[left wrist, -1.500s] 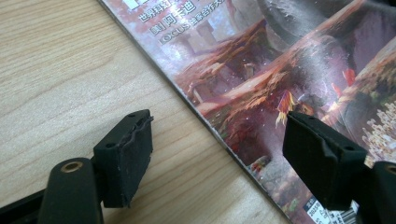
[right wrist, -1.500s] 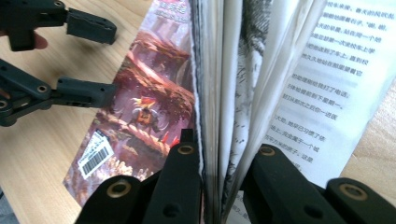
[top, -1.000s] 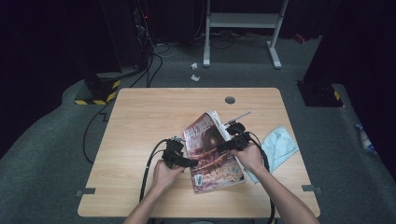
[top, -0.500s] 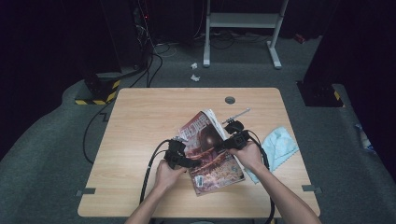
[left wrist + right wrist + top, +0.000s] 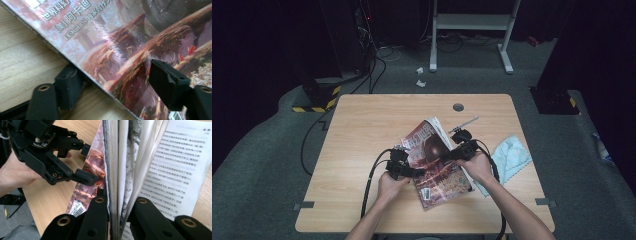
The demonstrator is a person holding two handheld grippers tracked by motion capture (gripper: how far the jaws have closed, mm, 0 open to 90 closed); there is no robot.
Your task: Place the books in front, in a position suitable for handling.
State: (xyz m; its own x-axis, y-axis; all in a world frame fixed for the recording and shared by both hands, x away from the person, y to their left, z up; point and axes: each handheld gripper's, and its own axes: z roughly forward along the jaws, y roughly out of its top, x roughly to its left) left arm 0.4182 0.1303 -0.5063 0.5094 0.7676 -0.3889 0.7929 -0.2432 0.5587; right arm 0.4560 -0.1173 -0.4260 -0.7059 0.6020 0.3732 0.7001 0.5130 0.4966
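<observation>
Mid page-turn: right gripper (image 5: 117, 220) clamped a page bundle; left gripper (image 5: 112, 82), jaws apart, straddled magazine (image 5: 437, 160) spine edge, pinning. Next: fold bundle over.

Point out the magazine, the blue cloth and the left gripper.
magazine (image 5: 432, 150), high view, on its red cover.
blue cloth (image 5: 511, 156), high view, on its middle.
left gripper (image 5: 413, 172), high view, between its fingertips at the cover's edge.

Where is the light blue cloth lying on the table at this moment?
In the high view, the light blue cloth lies near the table's right edge, just right of the magazine and beside the person's right hand.
</observation>
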